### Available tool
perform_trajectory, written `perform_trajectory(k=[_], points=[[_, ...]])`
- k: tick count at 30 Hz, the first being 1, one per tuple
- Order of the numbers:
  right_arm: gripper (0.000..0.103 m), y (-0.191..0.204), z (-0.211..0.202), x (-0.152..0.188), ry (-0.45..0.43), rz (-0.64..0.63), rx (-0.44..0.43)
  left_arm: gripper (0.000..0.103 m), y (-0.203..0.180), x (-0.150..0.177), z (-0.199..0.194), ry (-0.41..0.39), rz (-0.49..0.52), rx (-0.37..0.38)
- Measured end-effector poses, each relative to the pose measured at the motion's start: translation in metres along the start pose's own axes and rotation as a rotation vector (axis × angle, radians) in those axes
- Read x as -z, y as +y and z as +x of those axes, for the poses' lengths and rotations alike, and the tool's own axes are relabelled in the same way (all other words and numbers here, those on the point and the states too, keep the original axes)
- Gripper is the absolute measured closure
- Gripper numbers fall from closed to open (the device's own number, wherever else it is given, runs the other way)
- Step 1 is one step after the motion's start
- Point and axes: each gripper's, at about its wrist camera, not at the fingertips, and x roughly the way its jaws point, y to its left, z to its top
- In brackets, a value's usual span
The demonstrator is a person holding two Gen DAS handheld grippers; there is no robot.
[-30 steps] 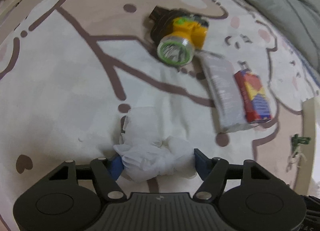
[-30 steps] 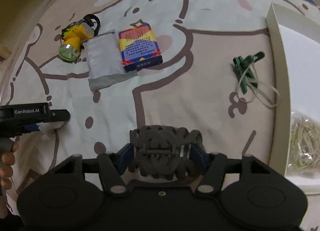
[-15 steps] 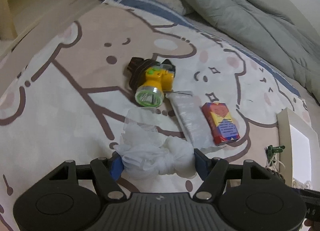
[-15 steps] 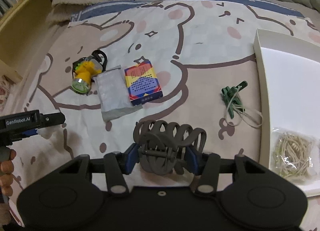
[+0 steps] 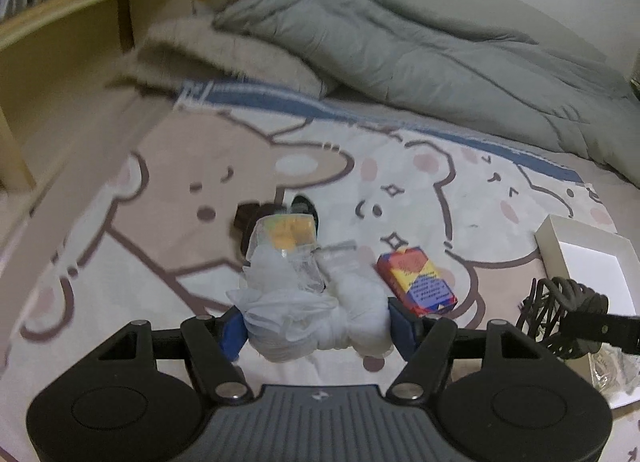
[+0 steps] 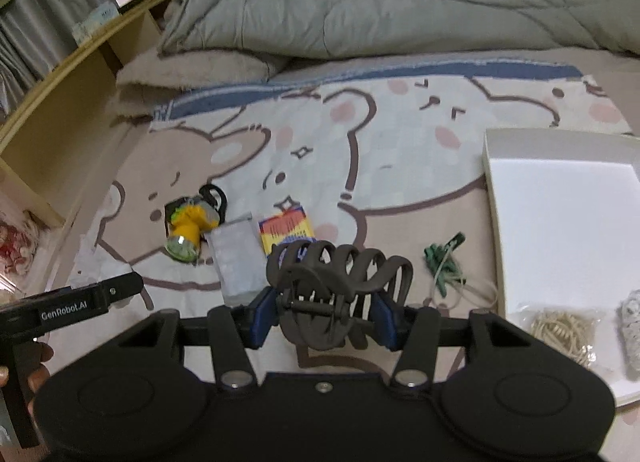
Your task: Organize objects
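Both grippers lifted, left gripper [image 5: 316, 332] clamps bag [image 5: 308, 318], right gripper [image 6: 325, 316] clamps clip [image 6: 340, 282]

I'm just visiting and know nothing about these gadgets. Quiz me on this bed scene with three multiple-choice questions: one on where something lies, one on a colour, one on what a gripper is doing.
1. Where does the bag of rubber bands lie?
A. in the white tray
B. on the wooden shelf
C. beside the headlamp

2. What colour is the headlamp body?
A. red
B. yellow
C. blue

3. What is the right gripper doing?
A. hanging open
B. shut on nothing
C. shut on the dark hair claw clip

Answers:
1 A, the bag sits in the tray's near corner.
2 B, the lamp housing is yellow with a greenish lens.
3 C, the blue pads press the clip from both sides; the left gripper likewise clamps a white plastic bag.
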Motion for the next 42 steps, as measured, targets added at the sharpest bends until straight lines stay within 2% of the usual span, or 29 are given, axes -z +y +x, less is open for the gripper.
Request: perform_trajectory(k=[12, 22, 31, 42], points=[[0.051, 0.006, -0.030, 0.001, -0.119, -0.084, 0.026, 0.033, -0.028, -0.004, -0.031, -0.115, 0.099, 0.007], [0.051, 0.003, -0.051, 0.004, -0.177, -0.131, 0.040, 0.033, -0.048, -0.004, -0.037, -0.139, 0.143, 0.025], [0.051, -0.024, -0.066, 0.002, -0.216, -0.103, 0.067, 0.033, -0.077, -0.008, -0.039, -0.156, 0.158, 0.062], [0.051, -0.084, -0.082, 0.002, -0.241, -0.022, 0.137, 0.033, -0.134, -0.010, -0.025, -0.145, 0.218, 0.126]])
